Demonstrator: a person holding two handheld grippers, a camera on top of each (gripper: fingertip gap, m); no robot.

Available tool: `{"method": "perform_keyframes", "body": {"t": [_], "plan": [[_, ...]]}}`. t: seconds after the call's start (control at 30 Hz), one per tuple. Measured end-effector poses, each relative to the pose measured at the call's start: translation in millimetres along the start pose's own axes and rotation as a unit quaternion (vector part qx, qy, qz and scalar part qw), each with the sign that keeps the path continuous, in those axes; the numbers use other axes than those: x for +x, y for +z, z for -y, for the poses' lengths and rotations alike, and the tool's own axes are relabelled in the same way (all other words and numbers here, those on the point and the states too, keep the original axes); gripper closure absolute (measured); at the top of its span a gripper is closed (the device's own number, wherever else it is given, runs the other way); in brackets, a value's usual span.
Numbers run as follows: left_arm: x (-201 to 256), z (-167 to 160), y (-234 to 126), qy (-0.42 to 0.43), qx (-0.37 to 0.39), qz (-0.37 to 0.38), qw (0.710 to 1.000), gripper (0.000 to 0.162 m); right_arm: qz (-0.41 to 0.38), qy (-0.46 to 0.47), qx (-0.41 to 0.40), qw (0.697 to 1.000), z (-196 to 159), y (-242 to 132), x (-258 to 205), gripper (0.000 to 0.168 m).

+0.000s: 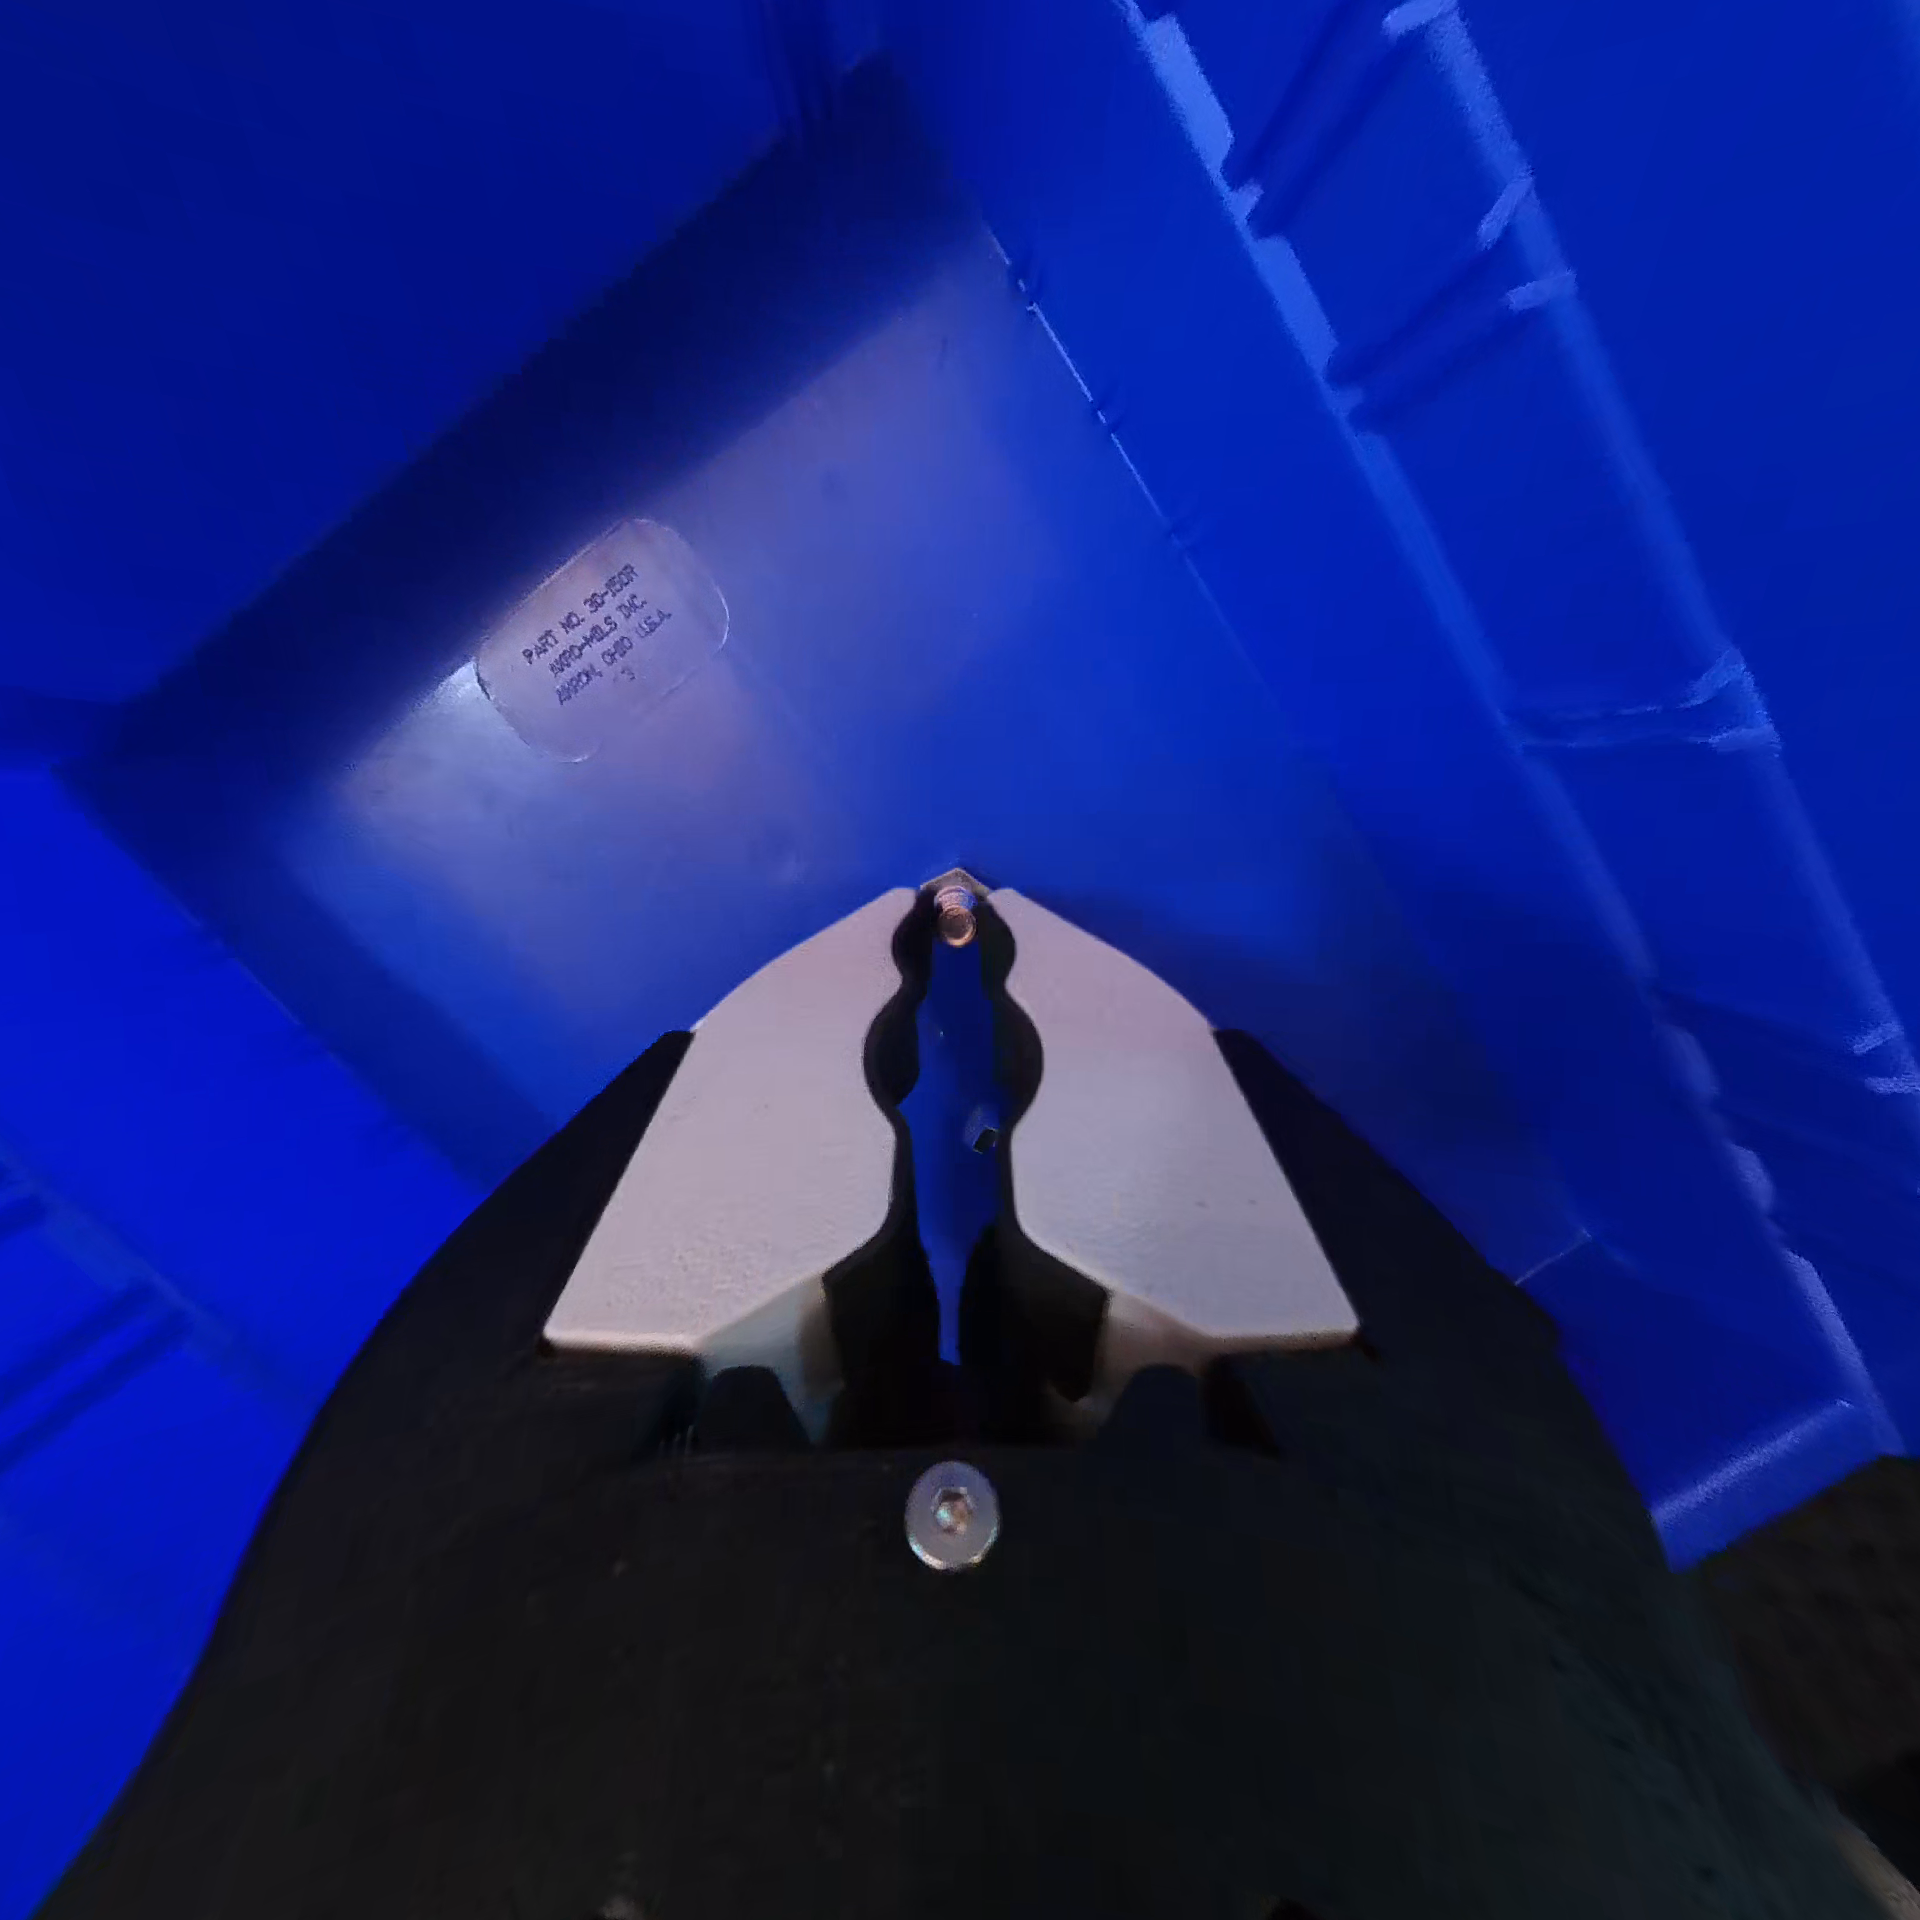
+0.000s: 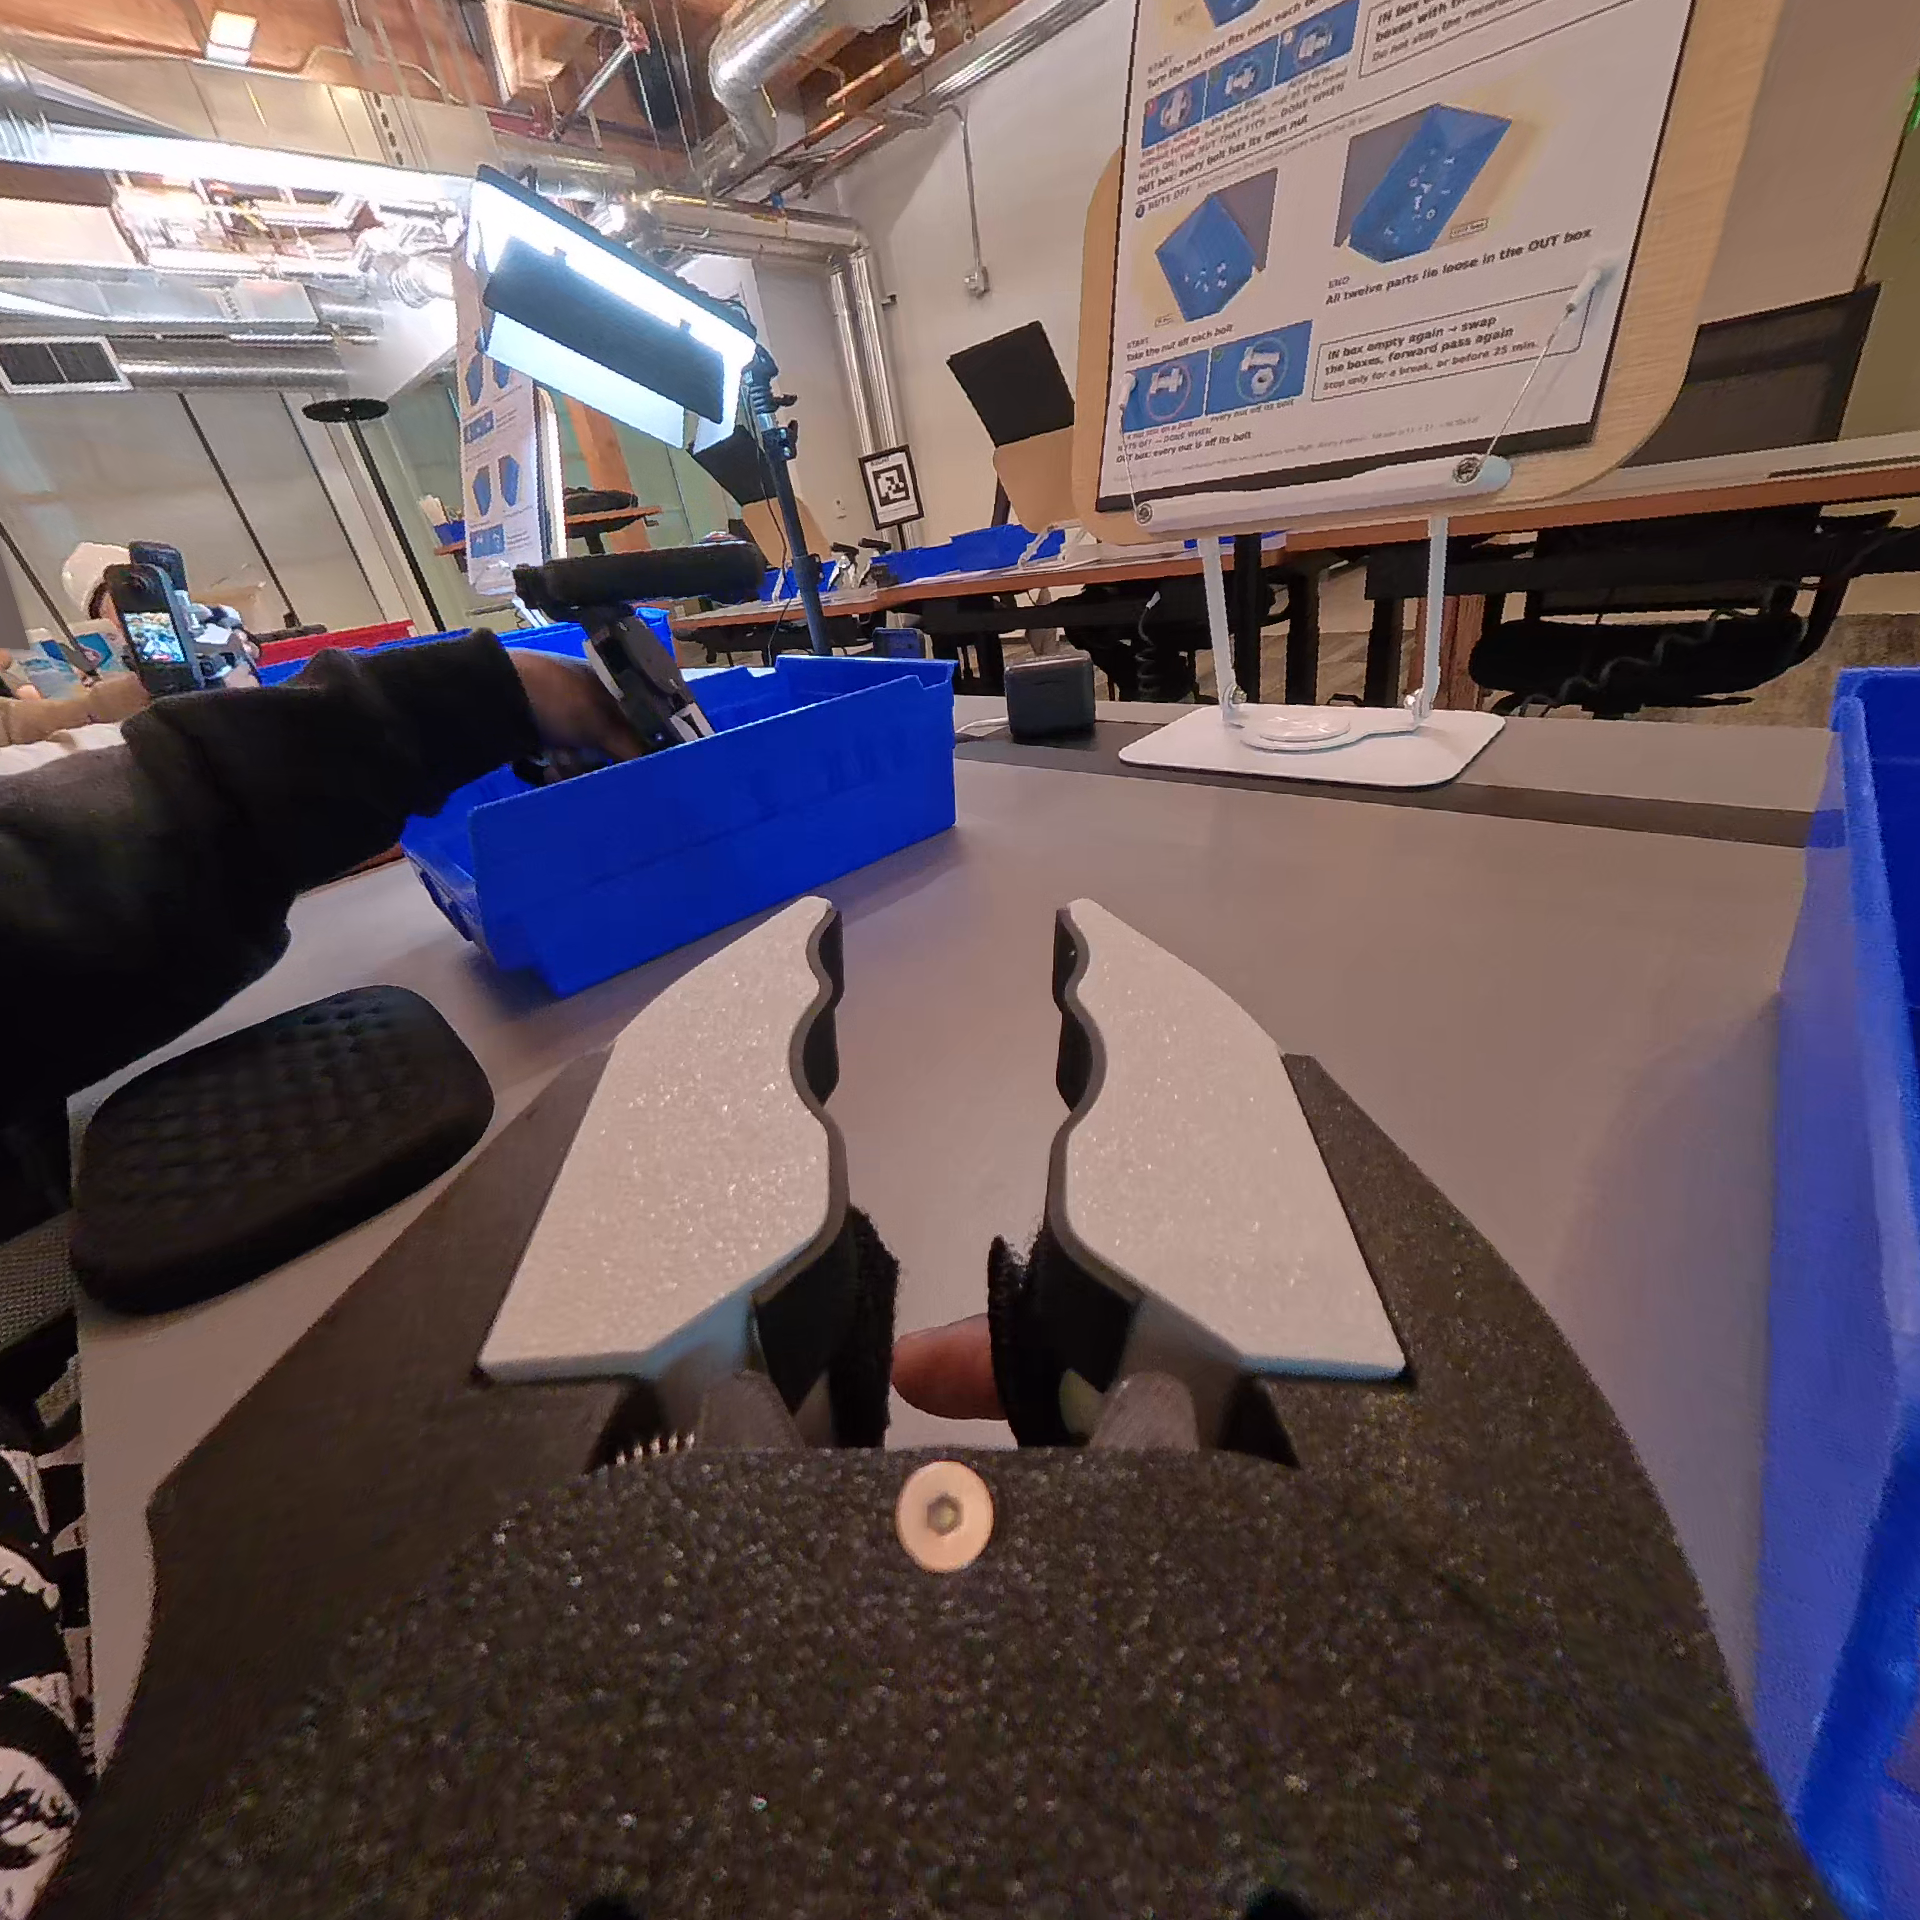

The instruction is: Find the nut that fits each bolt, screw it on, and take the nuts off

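Left wrist view: inside the blue bin (image 1: 1039,520), my left gripper (image 1: 954,914) pinches a small bolt (image 1: 953,921) at its fingertips, just above the bin floor.

Right wrist view: my right gripper (image 2: 943,956) hovers over the grey tabletop (image 2: 1351,935), fingers wide apart and empty, a second blue bin (image 2: 1849,1143) just beside it.
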State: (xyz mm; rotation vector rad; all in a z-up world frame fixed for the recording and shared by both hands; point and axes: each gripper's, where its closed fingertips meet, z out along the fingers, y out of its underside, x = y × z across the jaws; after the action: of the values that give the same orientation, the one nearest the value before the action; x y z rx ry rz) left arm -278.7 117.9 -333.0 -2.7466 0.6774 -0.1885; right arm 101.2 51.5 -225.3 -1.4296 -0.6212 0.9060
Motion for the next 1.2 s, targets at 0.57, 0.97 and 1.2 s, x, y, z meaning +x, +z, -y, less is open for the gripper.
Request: {"method": "perform_keyframes", "body": {"t": [0.57,0.97,1.2], "plan": [[198.6,31.5,-122.1,0.240,0.181,-0.046,0.953,0.154,0.014,-0.021,-0.007,1.000,-2.2,1.4,-7.7,0.129],[293.2,-10.4,-5.0,0.313,0.045,-0.111,0.942,0.154,0.052,-0.066,-0.031,0.996,-10.3,5.2,-25.1,0.129],[291.5,-22.7,9.2,0.320,0.001,-0.106,0.941,0.154,0.049,-0.060,-0.026,0.997,-8.8,4.3,-23.2,0.129]]}}
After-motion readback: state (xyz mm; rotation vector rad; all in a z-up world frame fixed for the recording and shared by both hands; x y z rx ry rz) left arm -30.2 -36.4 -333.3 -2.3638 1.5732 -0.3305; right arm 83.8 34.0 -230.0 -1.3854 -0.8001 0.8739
